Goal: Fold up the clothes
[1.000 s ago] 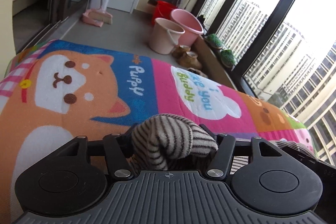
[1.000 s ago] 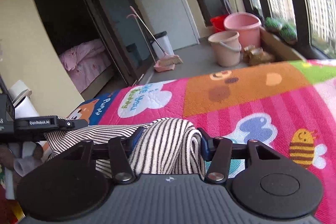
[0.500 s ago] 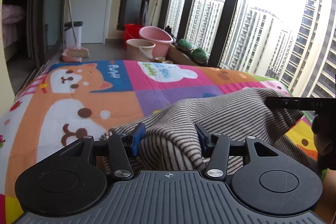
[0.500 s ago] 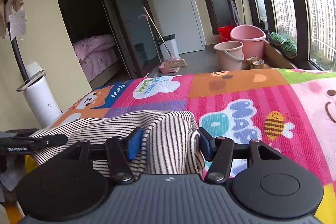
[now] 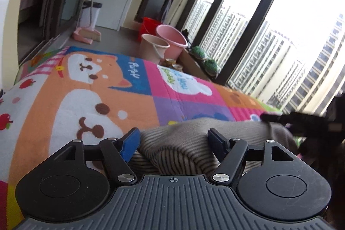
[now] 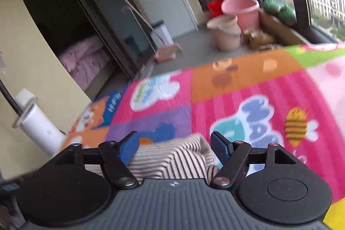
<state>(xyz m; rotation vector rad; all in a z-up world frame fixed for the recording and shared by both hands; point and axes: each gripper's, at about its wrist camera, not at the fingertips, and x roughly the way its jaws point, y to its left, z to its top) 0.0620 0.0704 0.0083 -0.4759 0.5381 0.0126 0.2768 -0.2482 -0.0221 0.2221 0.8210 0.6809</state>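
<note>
A striped beige-and-dark garment (image 5: 179,150) lies bunched on the colourful cartoon play mat (image 5: 103,96). My left gripper (image 5: 173,139) is open, its jaws standing wide on either side of the cloth without pinching it. The right gripper shows at the right edge of the left wrist view (image 5: 301,120). In the right wrist view the same garment (image 6: 172,160) lies between the spread jaws of my right gripper (image 6: 173,143), which is open. The mat (image 6: 248,87) stretches ahead of it.
Pink and beige buckets (image 5: 163,42) and a red one stand on the floor beyond the mat, with a broom and dustpan (image 5: 86,33) and a bin. Potted plants (image 5: 204,57) line the window ledge. A white cylinder (image 6: 38,128) stands at the mat's left.
Both grippers have opened and let go of the striped garment, which now lies on the mat. Both views have tilted and dropped lower toward the mat.
</note>
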